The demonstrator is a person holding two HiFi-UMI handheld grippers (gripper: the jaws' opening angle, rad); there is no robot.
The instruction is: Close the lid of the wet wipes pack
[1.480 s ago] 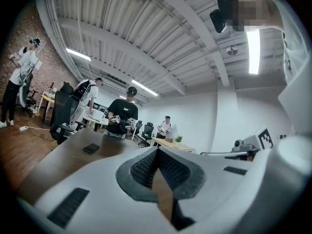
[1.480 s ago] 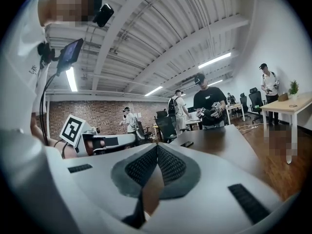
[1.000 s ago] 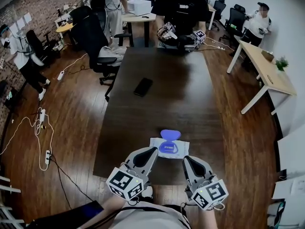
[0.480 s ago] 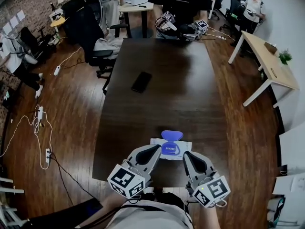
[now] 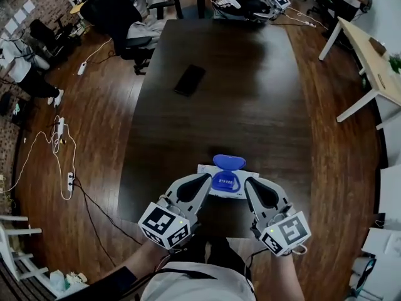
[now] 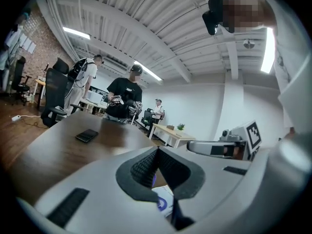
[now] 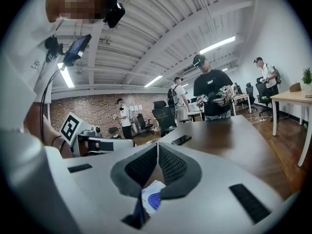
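still open — wipes pack lid

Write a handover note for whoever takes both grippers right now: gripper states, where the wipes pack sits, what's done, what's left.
Left gripper: jaws shut, empty, by the pack's near left corner.
Right gripper: jaws shut, empty, by its near right corner.
Wet wipes pack: flat on the dark table, near the person's edge, between the two tips.
Lid: blue, flipped open toward the far side.
Done: nothing yet; the lid is not closed.
Left: probably fold the lid down over the opening and press it shut, steadying the pack with the other gripper.
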